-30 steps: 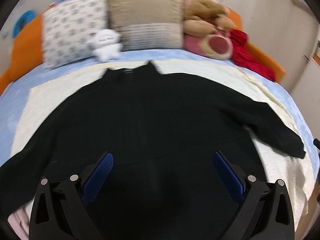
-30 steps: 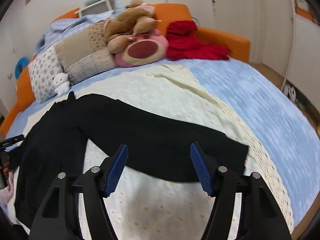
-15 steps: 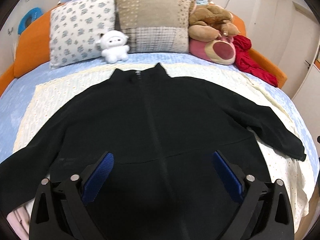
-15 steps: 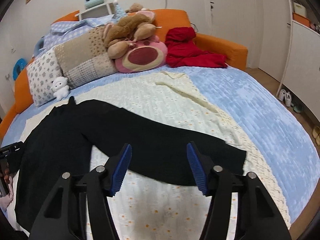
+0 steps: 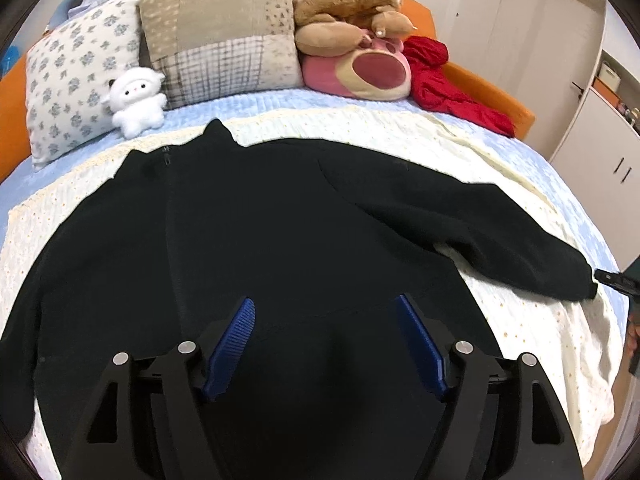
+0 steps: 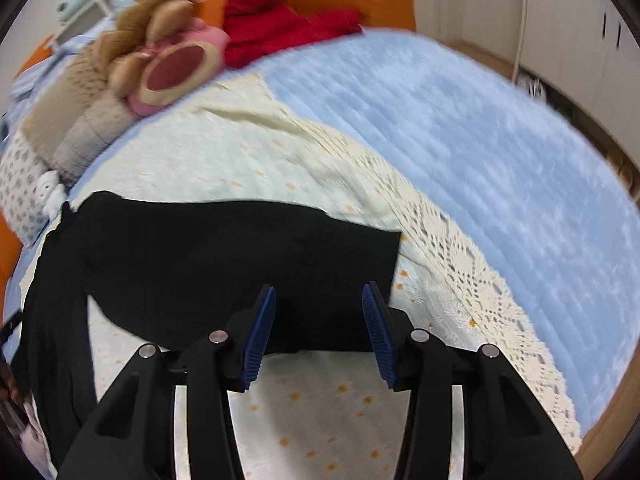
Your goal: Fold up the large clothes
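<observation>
black zip jacket [image 5: 280, 240] being laid flat mid-frame on cream blanket [image 5: 540, 320] | left gripper [image 5: 325, 344], right gripper [image 6: 318, 334]: jaws being narrowed, spread, nothing pinched | risk: sleeve cuff [image 6: 372, 264] being missed, blanket being caught instead

The left wrist view looks steeply down over its tool [image 5: 325, 320], close above the black long-sleeved jacket [image 5: 280, 240]. The right wrist view hangs near that jacket's sleeve [image 6: 240, 256]. Both face the pillows and share the pink plush toy [image 5: 374, 70].

no readable text or labels anywhere here.
</observation>
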